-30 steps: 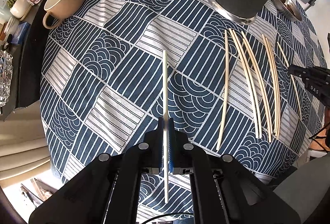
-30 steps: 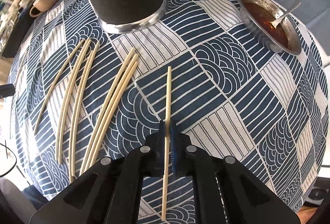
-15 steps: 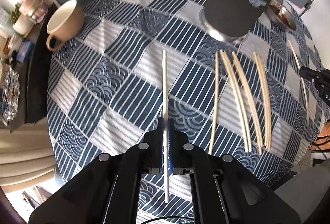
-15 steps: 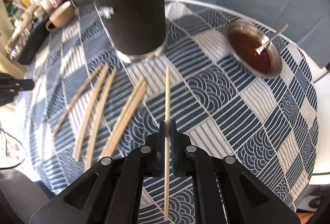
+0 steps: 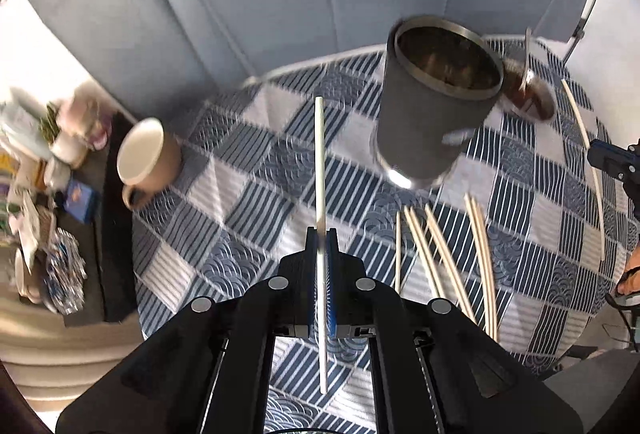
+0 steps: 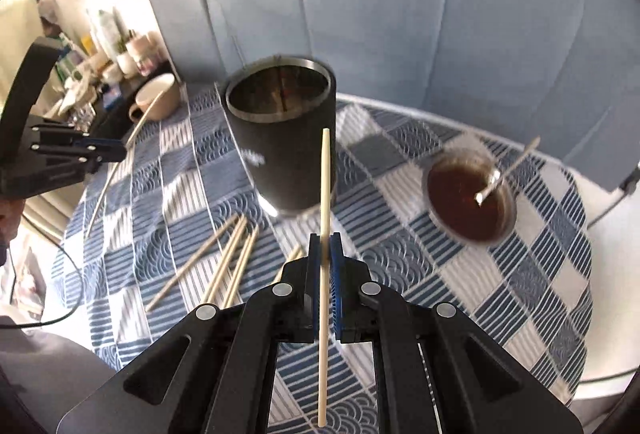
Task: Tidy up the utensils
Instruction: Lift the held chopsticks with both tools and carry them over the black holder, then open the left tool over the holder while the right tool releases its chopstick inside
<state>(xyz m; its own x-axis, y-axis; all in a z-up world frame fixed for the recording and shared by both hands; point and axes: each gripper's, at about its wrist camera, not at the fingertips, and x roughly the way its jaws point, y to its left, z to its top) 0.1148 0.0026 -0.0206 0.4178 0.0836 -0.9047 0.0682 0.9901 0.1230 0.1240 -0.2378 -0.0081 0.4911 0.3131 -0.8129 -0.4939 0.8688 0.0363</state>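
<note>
Transfer step: left gripper [image 5: 321, 234] and right gripper [image 6: 325, 238] each clamp one chopstick [image 5: 319, 162] [image 6: 325, 186] aloft. Next, each chopstick's tip probably needs lowering into the black tumbler [image 6: 280, 138].

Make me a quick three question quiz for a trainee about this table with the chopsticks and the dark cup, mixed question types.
1. True or false: the left gripper is shut on a chopstick.
2. What sits in the metal bowl of brown sauce? A) a spoon B) a fork C) a lid
3. Where are the loose chopsticks relative to the dark cup?

Key
1. True; the right gripper grips a chopstick too.
2. A, a spoon.
3. On the tablecloth in front of its base, none visibly inside.
</note>
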